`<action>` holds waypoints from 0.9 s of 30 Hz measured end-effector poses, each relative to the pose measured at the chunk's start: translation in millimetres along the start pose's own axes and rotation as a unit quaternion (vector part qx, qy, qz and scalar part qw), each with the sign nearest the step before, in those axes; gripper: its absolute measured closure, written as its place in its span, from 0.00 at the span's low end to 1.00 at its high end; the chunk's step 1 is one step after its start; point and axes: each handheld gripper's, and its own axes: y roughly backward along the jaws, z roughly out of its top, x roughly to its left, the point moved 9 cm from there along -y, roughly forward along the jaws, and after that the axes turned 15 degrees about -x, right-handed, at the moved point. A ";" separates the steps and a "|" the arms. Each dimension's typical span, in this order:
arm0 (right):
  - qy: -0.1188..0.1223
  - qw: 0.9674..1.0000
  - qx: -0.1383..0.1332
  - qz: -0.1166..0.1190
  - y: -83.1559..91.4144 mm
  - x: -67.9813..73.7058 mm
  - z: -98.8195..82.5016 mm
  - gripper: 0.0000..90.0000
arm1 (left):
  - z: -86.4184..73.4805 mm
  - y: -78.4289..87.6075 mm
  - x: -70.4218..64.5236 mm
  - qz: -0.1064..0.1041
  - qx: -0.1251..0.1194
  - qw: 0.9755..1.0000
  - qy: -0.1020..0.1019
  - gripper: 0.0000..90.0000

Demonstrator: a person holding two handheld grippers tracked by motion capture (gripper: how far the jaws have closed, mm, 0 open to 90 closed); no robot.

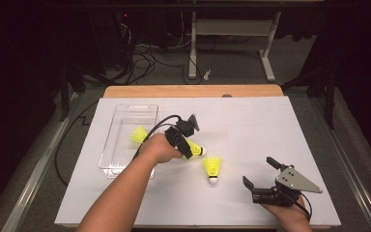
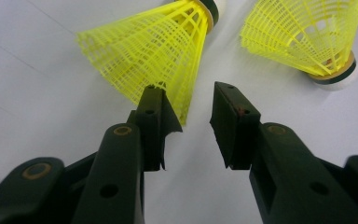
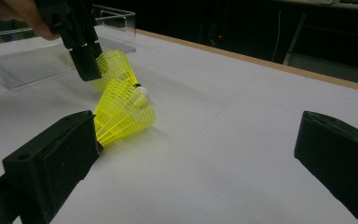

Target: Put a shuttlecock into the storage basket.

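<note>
Left fingers (image 2: pixel 186 126) part-open, straddling a shuttlecock (image 2: pixel 154 51) skirt edge, not yet clamping. Second shuttlecock (image 2: pixel 307 37) lying just beyond. Right fingers (image 3: pixel 196 158) idling wide open, empty. Next: closing gently, then carrying to the bin (image 1: pixel 125 116).

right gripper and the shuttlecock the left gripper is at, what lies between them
A second yellow shuttlecock lies on the white table between the right gripper and the shuttlecock at the left gripper, seen in the high view.

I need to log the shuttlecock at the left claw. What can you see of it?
The shuttlecock is a yellow plastic mesh skirt flaring from a banded pale cork tip. It lies on its side on the white table, beside a second shuttlecock. The left claw straddles its skirt edge, one finger touching the mesh, not clamped.
</note>
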 end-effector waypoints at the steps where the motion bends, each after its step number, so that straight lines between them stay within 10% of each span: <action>1: 0.000 1.000 0.000 0.000 0.0 0.2 0.0 0.00 | 0.3 -1.2 -1.0 0.000 0.000 1.000 -0.001 0.73; 27: -0.002 1.000 -0.001 -0.001 1.3 -0.6 0.1 0.00 | -1.0 -0.1 -4.1 -0.011 -0.008 1.000 -0.027 0.99</action>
